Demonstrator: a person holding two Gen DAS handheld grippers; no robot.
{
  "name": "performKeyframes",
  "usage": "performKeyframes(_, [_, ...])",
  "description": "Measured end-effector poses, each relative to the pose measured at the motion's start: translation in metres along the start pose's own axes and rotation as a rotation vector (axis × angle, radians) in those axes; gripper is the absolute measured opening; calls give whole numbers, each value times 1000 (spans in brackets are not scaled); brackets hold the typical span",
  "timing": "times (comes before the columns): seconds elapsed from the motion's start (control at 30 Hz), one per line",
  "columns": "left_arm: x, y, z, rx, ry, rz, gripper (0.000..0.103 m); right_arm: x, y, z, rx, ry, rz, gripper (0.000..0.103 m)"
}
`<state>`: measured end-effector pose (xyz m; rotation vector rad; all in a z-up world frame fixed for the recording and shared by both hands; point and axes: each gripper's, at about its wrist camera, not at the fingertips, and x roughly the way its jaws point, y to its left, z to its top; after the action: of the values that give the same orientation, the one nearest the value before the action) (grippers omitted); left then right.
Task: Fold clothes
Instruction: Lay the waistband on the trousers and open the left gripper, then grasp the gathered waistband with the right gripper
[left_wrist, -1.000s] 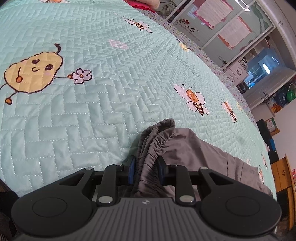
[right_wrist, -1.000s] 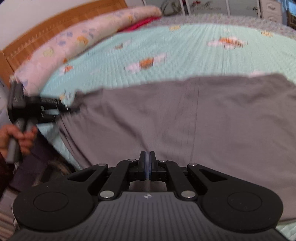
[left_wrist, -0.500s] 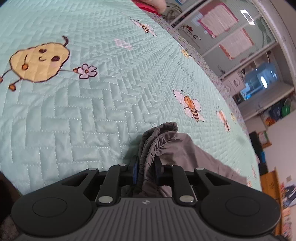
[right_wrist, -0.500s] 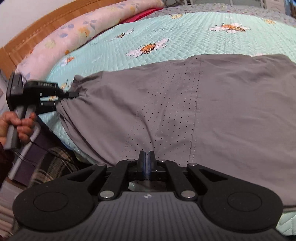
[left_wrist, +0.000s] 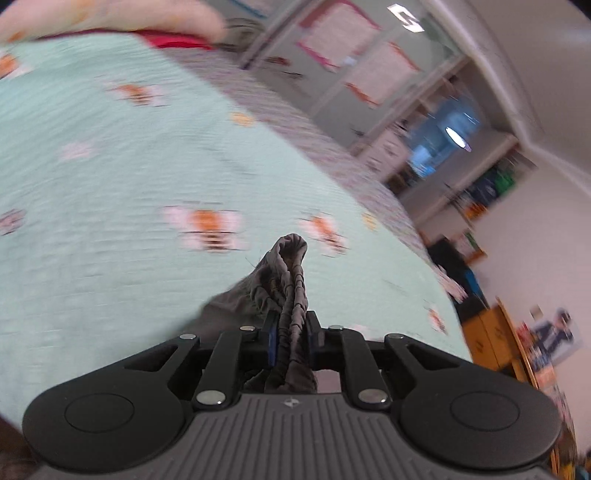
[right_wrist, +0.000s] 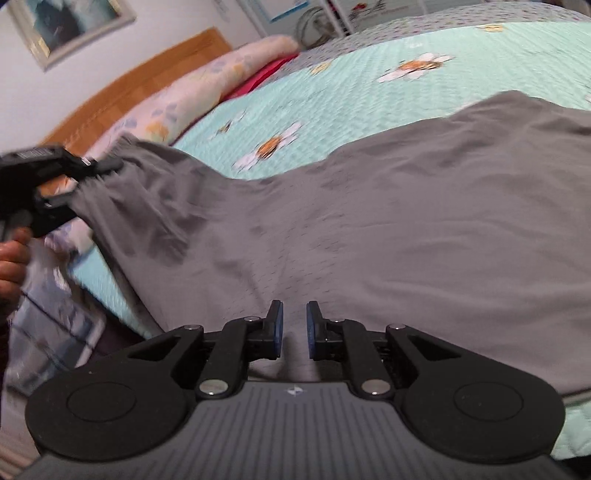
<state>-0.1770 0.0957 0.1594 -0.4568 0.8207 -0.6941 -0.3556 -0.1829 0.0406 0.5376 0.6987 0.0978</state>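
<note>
Our left claw (left_wrist: 290, 338) pinches the bunched waistband of the grey shorts (right_wrist: 369, 221). Our right claw (right_wrist: 294, 328) hangs open above the fabric, which spreads ahead over the bed (right_wrist: 351, 85).

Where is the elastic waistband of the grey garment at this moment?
In the left wrist view, the gathered elastic waistband is pinched in the left claw, lower centre, above the mint quilted bedspread.

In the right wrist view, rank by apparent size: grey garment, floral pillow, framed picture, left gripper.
1. grey garment
2. floral pillow
3. left gripper and framed picture look alike; the gripper sits nearer the camera and both are cut off by the edge, so unranked.
</note>
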Motion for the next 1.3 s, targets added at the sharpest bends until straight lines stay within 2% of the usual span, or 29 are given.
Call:
performKeyframes(0.2, [75,-103,-20,159,126,-29,14,-34,-47,-3,109,-99,-4,14])
performKeyframes(0.33, [146,-140,-58,282,268,4,15,-58,-82,-8,190,-163,-12,15])
performKeyframes(0.4, [187,-146,-83,322,376,27,20,-65,-101,-10,244,-182,-5,16])
performKeyframes(0.43, [204,-144,-95,330,445,16,27,-68,-109,-11,268,-190,2,17])
performKeyframes(0.47, [220,-143,-108,335,515,2,28,-70,-116,-12,287,-197,8,17])
performKeyframes(0.53, [232,-135,-122,305,572,3,34,-72,-127,-15,320,-202,20,19])
performKeyframes(0.6, [227,-128,-125,268,555,-34,42,-74,-135,-19,350,-206,43,19])
performKeyframes(0.7, [199,-117,-117,218,457,-75,51,-76,-143,-22,394,-212,76,20])
performKeyframes(0.77, [180,-113,-116,273,397,-41,55,-77,-147,-24,431,-215,101,23])
performKeyframes(0.83, [163,-109,-117,345,349,2,55,-78,-151,-26,471,-221,130,33])
performKeyframes(0.9, [154,-105,-124,421,337,27,55,-82,-152,-27,505,-233,139,37])
performKeyframes(0.97, [147,-100,-134,475,332,34,55,-89,-150,-27,503,-253,104,38])
performKeyframes(1.07, [140,-95,-146,509,320,16,55,-102,-135,-21,407,-308,9,39])
performKeyframes(1.17, [142,-93,-157,520,313,11,55,-104,-113,-7,269,-334,-41,39])
performKeyframes(1.3, [133,-85,-166,508,309,-17,55,-89,-95,16,129,-288,-58,40])
